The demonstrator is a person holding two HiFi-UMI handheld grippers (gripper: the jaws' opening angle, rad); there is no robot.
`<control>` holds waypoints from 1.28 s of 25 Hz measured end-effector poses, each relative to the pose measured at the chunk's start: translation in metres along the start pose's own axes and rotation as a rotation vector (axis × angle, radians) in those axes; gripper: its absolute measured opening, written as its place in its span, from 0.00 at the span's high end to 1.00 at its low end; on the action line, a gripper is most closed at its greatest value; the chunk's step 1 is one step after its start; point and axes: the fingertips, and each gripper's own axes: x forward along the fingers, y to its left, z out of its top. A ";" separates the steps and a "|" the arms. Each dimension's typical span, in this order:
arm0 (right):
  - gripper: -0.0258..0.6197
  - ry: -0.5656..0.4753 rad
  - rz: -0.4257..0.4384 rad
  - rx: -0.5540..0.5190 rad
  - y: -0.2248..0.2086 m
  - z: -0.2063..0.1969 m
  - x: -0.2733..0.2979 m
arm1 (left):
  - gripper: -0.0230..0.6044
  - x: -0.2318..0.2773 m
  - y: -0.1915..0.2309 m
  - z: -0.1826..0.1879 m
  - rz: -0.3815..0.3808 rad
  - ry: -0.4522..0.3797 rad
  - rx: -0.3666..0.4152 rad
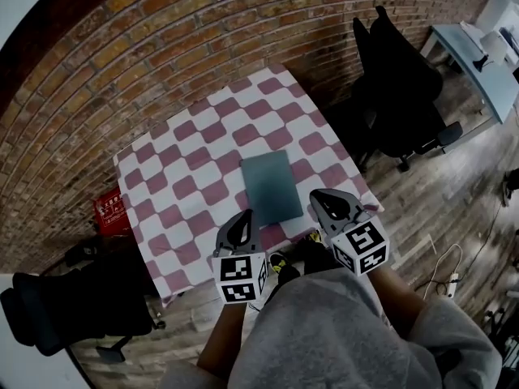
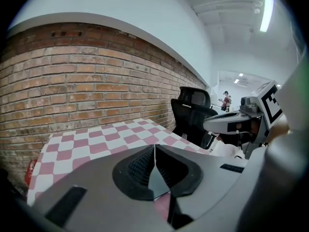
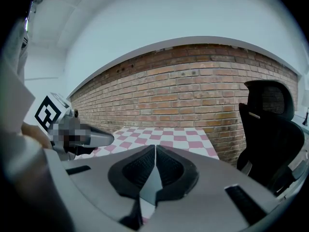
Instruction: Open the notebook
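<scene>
A closed grey-green notebook (image 1: pixel 272 187) lies flat on the pink-and-white checked table (image 1: pixel 186 168), toward its near right part. My left gripper (image 1: pixel 244 217) hovers over the table's near edge, just left of the notebook's near corner, jaws shut with nothing between them. My right gripper (image 1: pixel 318 197) hangs just right of the notebook's near right corner, jaws also shut and empty. In the left gripper view the shut jaws (image 2: pixel 154 146) point along the table, with the right gripper (image 2: pixel 241 122) at the right. The right gripper view shows its shut jaws (image 3: pixel 155 149) and the left gripper (image 3: pixel 72 134).
A brick wall (image 1: pixel 122 55) runs behind the table. A black office chair (image 1: pixel 397 96) stands at the table's right side, another dark chair (image 1: pixel 73 298) at the lower left. A red box (image 1: pixel 112 211) sits on the floor by the table's left edge. A white desk (image 1: pixel 478 55) is far right.
</scene>
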 end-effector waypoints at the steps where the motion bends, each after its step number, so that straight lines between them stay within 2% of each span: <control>1: 0.92 0.003 0.003 0.001 -0.004 0.000 0.001 | 0.94 0.004 -0.001 0.000 0.003 0.012 -0.002; 7: 0.92 0.009 0.020 0.000 -0.037 0.002 0.011 | 0.92 0.038 -0.011 -0.003 0.010 0.099 -0.034; 9: 0.92 0.010 0.023 0.006 -0.051 0.001 0.012 | 0.82 0.054 -0.018 -0.005 0.014 0.129 -0.036; 11: 0.92 0.012 0.027 0.019 -0.065 -0.001 0.013 | 0.79 0.072 -0.026 -0.013 0.018 0.170 -0.032; 13: 0.92 0.015 0.032 0.035 -0.078 -0.005 0.015 | 0.75 0.092 -0.034 -0.025 0.014 0.226 -0.021; 18: 0.92 0.024 0.050 0.099 -0.111 -0.016 0.017 | 0.53 0.143 -0.057 -0.064 0.000 0.391 -0.003; 22: 0.92 0.038 0.065 0.140 -0.133 -0.028 0.022 | 0.45 0.177 -0.061 -0.096 0.063 0.516 0.038; 25: 0.92 0.045 0.085 0.163 -0.143 -0.034 0.027 | 0.42 0.193 -0.051 -0.110 0.158 0.581 0.078; 27: 0.92 0.044 0.102 0.177 -0.147 -0.036 0.029 | 0.41 0.196 -0.041 -0.112 0.212 0.599 0.092; 32: 0.92 0.044 0.129 0.191 -0.155 -0.041 0.031 | 0.40 0.197 -0.038 -0.119 0.212 0.594 0.029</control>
